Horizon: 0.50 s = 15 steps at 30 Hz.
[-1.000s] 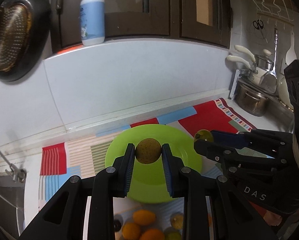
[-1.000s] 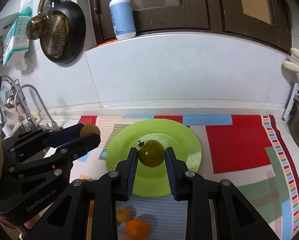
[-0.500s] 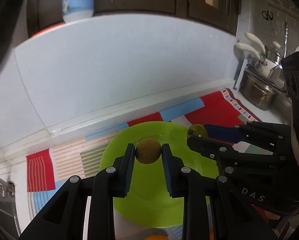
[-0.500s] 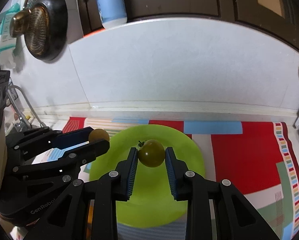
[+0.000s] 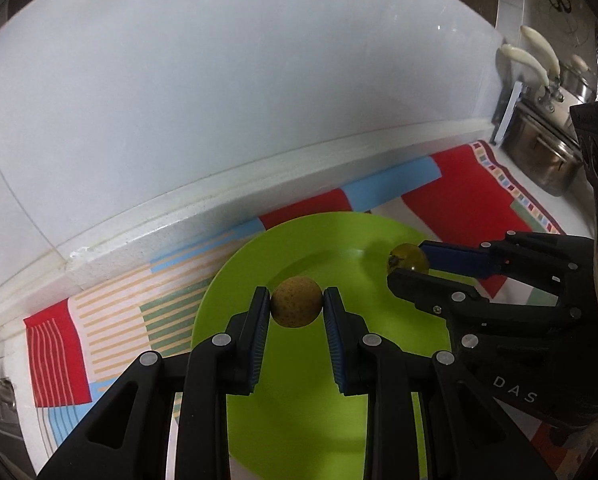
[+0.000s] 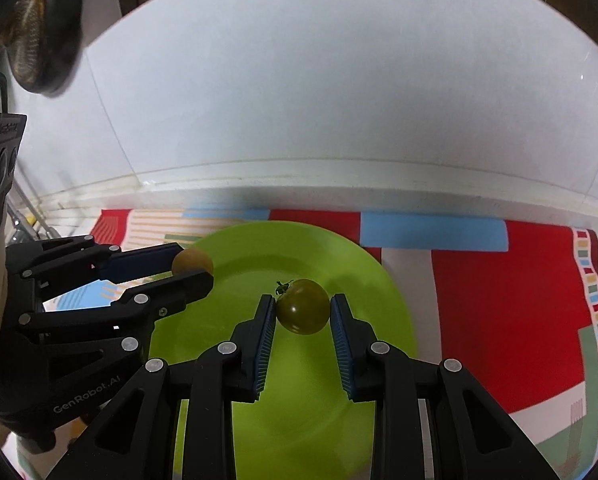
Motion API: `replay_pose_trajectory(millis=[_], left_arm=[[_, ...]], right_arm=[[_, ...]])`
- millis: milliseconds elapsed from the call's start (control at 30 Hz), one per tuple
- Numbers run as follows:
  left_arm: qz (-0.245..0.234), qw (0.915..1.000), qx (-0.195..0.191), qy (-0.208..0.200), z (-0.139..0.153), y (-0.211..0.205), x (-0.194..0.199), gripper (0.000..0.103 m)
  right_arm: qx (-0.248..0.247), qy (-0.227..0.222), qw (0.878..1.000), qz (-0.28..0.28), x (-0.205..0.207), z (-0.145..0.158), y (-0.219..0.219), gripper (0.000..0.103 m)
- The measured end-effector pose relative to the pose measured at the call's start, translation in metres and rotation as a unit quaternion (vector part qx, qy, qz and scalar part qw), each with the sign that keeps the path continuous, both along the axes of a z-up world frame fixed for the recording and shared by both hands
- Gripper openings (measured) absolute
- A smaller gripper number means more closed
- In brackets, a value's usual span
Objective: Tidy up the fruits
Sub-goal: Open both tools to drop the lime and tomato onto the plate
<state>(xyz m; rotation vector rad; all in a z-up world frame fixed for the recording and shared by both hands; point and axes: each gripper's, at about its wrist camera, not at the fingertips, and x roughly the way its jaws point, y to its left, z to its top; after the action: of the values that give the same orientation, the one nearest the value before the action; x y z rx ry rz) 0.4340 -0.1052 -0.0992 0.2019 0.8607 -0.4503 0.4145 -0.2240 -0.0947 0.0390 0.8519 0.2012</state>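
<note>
A: What does the left gripper (image 5: 297, 306) hold?

B: A round, speckled tan fruit (image 5: 296, 306). Its two blue-padded fingers (image 5: 259, 320) pinch it from either side, over the near half of the green plate (image 5: 299, 420).

A: And the right gripper (image 6: 303, 312)?

B: It pinches a dark green tomato (image 6: 303, 312) between its pads, the small stem pointing up and to the left. In the right wrist view the tomato hangs over the middle of the plate (image 6: 339, 256).

A: Do the two grippers show in each other's views?

B: Yes. In the left wrist view the right gripper (image 5: 409, 266) reaches in from the right, with the tomato (image 5: 407, 258) at its tip over the plate's far right part. In the right wrist view the left gripper (image 6: 191, 270) comes in from the left, with the tan fruit (image 6: 191, 262) at its tip over the plate's left rim.

A: Is either fruit touching the plate?

B: I cannot tell; both look held above it, with a faint shadow beside the tomato on the plate.

A: What lies under the plate?

B: A mat (image 6: 499, 300) with red, blue, green and striped patches, on a white counter against a white wall (image 6: 339, 100).

A: Anything else?

B: A steel pot (image 5: 539, 160) stands at the far right of the counter, and a dark pan (image 6: 43, 32) hangs at the upper left.
</note>
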Motion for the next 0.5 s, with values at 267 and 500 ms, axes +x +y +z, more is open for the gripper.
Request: replay_pose_trajectory(millis=[267, 500], left_arm=[[-0.005, 0.9999, -0.002, 0.016, -0.011, -0.002, 0.012, 0.028], [0.003, 0.9999, -0.005, 0.01, -0.007, 0.001, 0.011, 0.039]], right_arm=[[0.002, 0.012, 1.0, -0.001, 0.011, -0.012, -0.001, 0.029], [0.002, 0.003, 1.0, -0.009, 0.009, -0.01, -0.001, 0.031]])
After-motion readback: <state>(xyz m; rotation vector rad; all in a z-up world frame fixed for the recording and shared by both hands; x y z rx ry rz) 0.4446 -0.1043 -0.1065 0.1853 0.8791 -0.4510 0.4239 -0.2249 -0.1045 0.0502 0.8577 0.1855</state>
